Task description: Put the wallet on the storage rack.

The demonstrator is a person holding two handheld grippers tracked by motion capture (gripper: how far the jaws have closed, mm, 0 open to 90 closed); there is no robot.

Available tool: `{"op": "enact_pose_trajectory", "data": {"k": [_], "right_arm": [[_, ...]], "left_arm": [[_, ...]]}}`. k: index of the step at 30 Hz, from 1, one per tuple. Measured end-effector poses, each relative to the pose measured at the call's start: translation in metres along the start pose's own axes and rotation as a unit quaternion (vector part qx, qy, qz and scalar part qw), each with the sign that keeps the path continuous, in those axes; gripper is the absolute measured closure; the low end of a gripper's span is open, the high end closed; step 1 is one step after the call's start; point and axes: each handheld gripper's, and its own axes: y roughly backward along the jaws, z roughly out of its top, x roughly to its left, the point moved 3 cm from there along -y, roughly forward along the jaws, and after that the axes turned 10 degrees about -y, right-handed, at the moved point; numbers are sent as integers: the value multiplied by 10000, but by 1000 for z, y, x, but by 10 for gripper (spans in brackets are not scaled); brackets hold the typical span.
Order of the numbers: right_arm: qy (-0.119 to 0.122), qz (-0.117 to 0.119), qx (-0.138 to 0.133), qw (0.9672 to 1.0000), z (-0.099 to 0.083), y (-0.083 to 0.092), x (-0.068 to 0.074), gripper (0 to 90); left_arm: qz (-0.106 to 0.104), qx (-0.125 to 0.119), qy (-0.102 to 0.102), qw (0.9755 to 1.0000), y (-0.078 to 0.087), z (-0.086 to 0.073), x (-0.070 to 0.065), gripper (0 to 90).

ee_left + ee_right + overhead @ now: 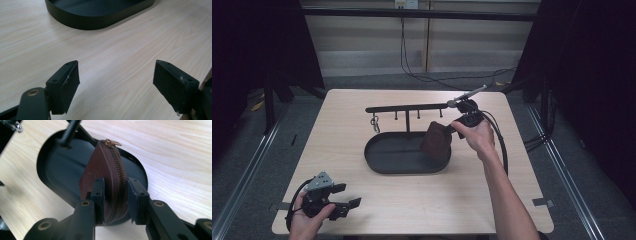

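A brown zippered pouch (435,140) hangs over the right end of a black oval tray (382,167), its lower edge at or just above the tray floor. My right gripper (449,128) is shut on it from the right. In the right gripper view the pads press both sides of the pouch (105,167), zipper facing up, between the fingertips of the right gripper (115,195), with the tray (57,165) beneath. My left gripper (348,195) rests at the table's front left corner. It stands open (116,80) over bare wood with nothing between its fingers.
A black rack bar (407,107) with several hooks stands on a post behind the tray, a small metal ring (375,122) hanging from its left hook. The tray wall (95,21) lies ahead of the left gripper. A cable trails from the right gripper.
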Motion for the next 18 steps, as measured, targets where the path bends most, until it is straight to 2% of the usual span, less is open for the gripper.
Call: {"op": "enact_pose_trajectory", "data": {"k": [15, 16, 17, 18], "right_arm": [[-172, 256, -6, 9995, -9, -32, -12, 698], [-124, 306, -15, 9995, -9, -35, -12, 698], [-124, 306, -15, 9995, -9, -35, -12, 698], [-162, 337, 2, 9993, -11, -40, -12, 698]], "left_arm": [[10, 17, -7, 10000, 0, 0, 1, 208], [10, 17, -7, 10000, 0, 0, 1, 208], [3, 7, 5, 10000, 0, 0, 0, 208], [-56, 9, 102, 9999, 0, 0, 0, 208]]}}
